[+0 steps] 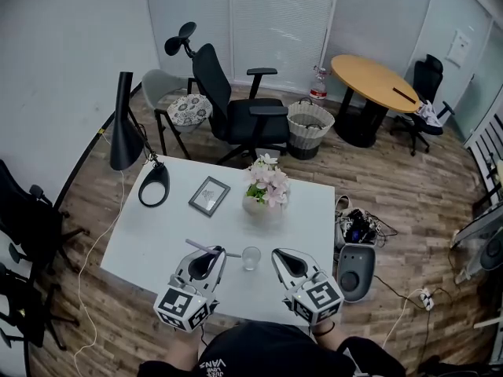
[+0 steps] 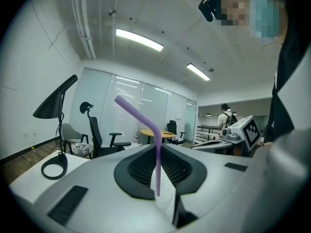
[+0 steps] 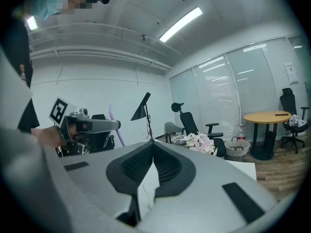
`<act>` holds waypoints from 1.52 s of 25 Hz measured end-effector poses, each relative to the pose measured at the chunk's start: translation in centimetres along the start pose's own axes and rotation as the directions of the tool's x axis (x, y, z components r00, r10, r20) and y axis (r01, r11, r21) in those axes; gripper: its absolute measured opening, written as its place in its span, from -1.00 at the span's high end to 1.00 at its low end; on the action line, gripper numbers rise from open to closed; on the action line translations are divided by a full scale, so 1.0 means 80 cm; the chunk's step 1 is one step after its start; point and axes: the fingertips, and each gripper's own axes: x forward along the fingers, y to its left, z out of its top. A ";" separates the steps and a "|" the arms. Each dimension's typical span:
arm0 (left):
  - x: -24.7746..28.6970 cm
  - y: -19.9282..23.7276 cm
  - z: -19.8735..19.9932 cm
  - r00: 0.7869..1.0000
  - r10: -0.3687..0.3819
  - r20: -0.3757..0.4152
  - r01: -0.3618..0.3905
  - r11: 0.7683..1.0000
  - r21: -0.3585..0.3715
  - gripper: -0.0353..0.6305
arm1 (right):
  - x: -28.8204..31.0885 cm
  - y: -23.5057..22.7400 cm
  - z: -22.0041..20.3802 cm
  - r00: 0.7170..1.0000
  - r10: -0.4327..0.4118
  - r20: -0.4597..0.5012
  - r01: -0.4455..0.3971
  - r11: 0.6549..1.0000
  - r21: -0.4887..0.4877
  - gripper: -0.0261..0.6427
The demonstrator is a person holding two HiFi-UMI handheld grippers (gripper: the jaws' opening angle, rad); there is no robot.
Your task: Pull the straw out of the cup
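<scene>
At the table's (image 1: 157, 234) near edge, the left gripper (image 1: 206, 258) is pinching the straw (image 1: 203, 247) upright between its jaws. The straw's lower end is seemingly hanging clear, so the pull looks done. The cup (image 1: 251, 258) is standing apart at that gripper's 3 o'clock. The right gripper (image 1: 289, 259) is hovering at the cup's 3 o'clock, jaws pressed together, empty.

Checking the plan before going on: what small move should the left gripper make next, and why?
Probably lift straight up a little: the left gripper is shut on the straw, whose lower tip seems only just at the rim of the cup.
</scene>
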 end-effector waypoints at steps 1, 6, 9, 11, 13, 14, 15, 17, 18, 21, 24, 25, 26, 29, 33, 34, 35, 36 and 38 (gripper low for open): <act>-0.001 -0.001 0.000 1.000 0.000 0.000 0.000 1.000 -0.001 0.78 | -0.001 0.000 0.000 1.000 -0.002 0.000 0.002 1.000 0.000 0.87; -0.009 0.000 -0.003 1.000 0.002 -0.007 -0.002 1.000 -0.005 0.78 | -0.003 0.006 0.001 1.000 -0.007 0.003 0.007 1.000 0.002 0.87; -0.012 -0.001 -0.005 1.000 0.003 -0.008 -0.003 1.000 -0.007 0.78 | -0.005 0.010 -0.001 1.000 -0.006 0.004 0.006 1.000 0.007 0.87; -0.013 0.000 -0.007 1.000 0.002 -0.008 -0.002 1.000 -0.006 0.78 | -0.005 0.013 -0.002 1.000 -0.005 0.008 0.005 1.000 0.014 0.87; -0.014 0.000 -0.009 1.000 -0.001 -0.009 0.001 1.000 -0.005 0.78 | -0.005 0.013 0.001 1.000 -0.017 0.006 0.017 1.000 0.020 0.87; -0.014 0.000 -0.009 1.000 -0.003 -0.009 0.002 1.000 -0.004 0.78 | -0.005 0.013 0.003 1.000 -0.025 0.003 0.025 1.000 0.019 0.87; -0.014 -0.001 -0.008 1.000 -0.003 -0.008 0.003 1.000 -0.002 0.78 | -0.006 0.013 0.004 1.000 -0.027 0.000 0.027 1.000 0.014 0.87; -0.014 -0.003 -0.007 1.000 -0.001 -0.008 0.001 1.000 0.000 0.78 | -0.007 0.015 0.002 1.000 -0.014 -0.001 0.014 1.000 0.001 0.87; -0.013 -0.004 -0.006 1.000 -0.001 -0.008 0.001 1.000 0.001 0.78 | -0.007 0.015 -0.001 1.000 -0.006 -0.001 0.006 1.000 -0.006 0.87; -0.012 -0.004 -0.007 1.000 0.000 -0.008 0.001 1.000 0.002 0.78 | -0.006 0.015 -0.003 1.000 -0.002 -0.007 0.002 1.000 -0.013 0.87; -0.012 -0.006 -0.007 1.000 0.001 -0.010 -0.001 1.000 0.007 0.78 | -0.006 0.014 -0.003 1.000 -0.006 -0.012 0.006 1.000 -0.012 0.87; -0.013 -0.007 -0.007 1.000 0.002 -0.010 -0.002 1.000 0.008 0.78 | -0.007 0.013 -0.003 1.000 -0.008 -0.013 0.008 1.000 -0.012 0.87; -0.013 -0.008 -0.008 1.000 0.003 -0.011 -0.003 1.000 0.009 0.78 | -0.008 0.013 -0.002 1.000 -0.010 -0.011 0.009 1.000 -0.013 0.87; -0.013 -0.008 -0.008 1.000 0.007 -0.012 -0.007 1.000 0.009 0.78 | -0.008 0.014 -0.001 1.000 -0.009 -0.014 0.008 1.000 -0.019 0.87; -0.013 -0.009 -0.008 1.000 0.008 -0.011 -0.008 1.000 0.012 0.78 | -0.009 0.015 -0.001 1.000 -0.010 -0.017 0.010 0.999 -0.036 0.87; -0.013 -0.009 -0.008 1.000 0.008 -0.011 -0.008 1.000 0.013 0.78 | -0.009 0.015 -0.002 1.000 -0.011 -0.019 0.010 0.999 -0.040 0.87; -0.012 -0.009 -0.009 1.000 0.008 -0.011 -0.008 1.000 0.014 0.78 | -0.009 0.014 -0.003 1.000 -0.011 -0.021 0.010 0.999 -0.041 0.87; -0.012 -0.010 -0.009 1.000 0.008 -0.011 -0.007 1.000 0.014 0.78 | -0.009 0.014 -0.003 1.000 -0.011 -0.023 0.010 0.999 -0.039 0.87; -0.011 -0.010 -0.009 1.000 0.006 -0.013 -0.006 1.000 0.015 0.78 | -0.009 0.013 -0.004 1.000 -0.010 -0.026 0.009 0.999 -0.036 0.87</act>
